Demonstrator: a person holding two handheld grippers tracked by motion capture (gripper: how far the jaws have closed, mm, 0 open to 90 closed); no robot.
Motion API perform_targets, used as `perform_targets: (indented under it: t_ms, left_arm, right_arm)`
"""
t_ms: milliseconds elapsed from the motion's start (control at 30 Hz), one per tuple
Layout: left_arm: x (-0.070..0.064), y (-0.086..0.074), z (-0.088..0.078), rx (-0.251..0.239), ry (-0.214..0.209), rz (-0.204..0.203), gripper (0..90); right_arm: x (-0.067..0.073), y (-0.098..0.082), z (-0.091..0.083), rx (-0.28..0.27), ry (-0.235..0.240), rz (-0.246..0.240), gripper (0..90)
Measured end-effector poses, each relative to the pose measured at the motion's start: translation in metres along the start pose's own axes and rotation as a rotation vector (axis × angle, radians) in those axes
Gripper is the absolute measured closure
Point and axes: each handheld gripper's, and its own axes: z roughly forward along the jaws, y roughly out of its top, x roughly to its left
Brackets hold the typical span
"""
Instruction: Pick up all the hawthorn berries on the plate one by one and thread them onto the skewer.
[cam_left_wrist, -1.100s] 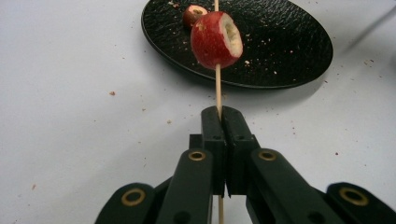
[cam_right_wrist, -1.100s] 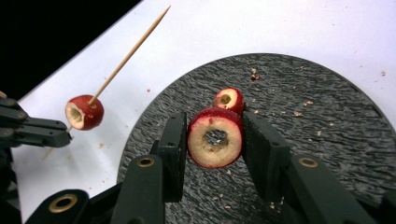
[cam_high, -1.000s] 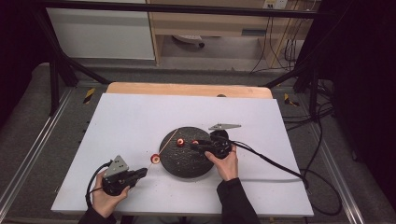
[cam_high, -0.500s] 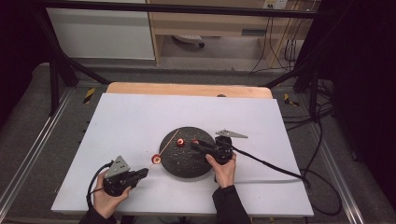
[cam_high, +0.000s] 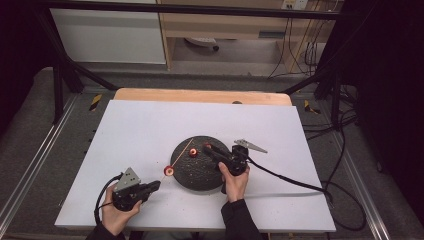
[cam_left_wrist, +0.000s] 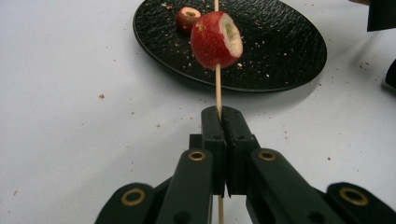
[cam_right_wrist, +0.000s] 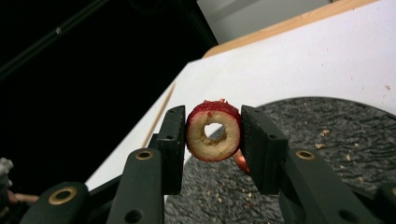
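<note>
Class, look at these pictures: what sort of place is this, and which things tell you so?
Probably a lab or workshop test bench, not a kitchen: a white table inside a black metal frame, loose cables trailing across the floor, and grey padding beside it.

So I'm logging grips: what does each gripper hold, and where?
Left gripper: the skewer, clamped below its fruit piece. Right gripper: a cored fruit ring, pinched by its red sides.

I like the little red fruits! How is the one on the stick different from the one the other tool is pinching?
The fruit on the stick is threaded on a skewer, which the left tool grips; the pinched fruit sits bare between the right tool pads. The first hangs beside the black plate; the second is above it. Both are red, cored and pale inside.
</note>
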Motion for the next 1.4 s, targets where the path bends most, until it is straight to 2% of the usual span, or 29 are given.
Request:
perform_targets:
  t_ms: [500,800,1067,1400]
  left_arm:
    - [-0.016,0.002,0.005,-0.02,-0.018,0.01,88.5]
    - [-0.023,0.001,0.008,-0.047,-0.017,0.003,88.5]
    - [-0.029,0.003,0.013,-0.06,-0.02,0.003,88.5]
    - [-0.032,0.003,0.017,-0.066,-0.017,0.008,88.5]
  right_arm:
    - [0.001,0.013,-0.001,-0.14,0.023,0.072,62.5]
    - [0.001,0.017,0.0,-0.195,0.031,0.101,62.6]
    - [0.0,0.018,0.002,-0.216,0.04,0.14,62.6]
    - [0.0,0.017,0.003,-0.245,0.059,0.166,62.6]
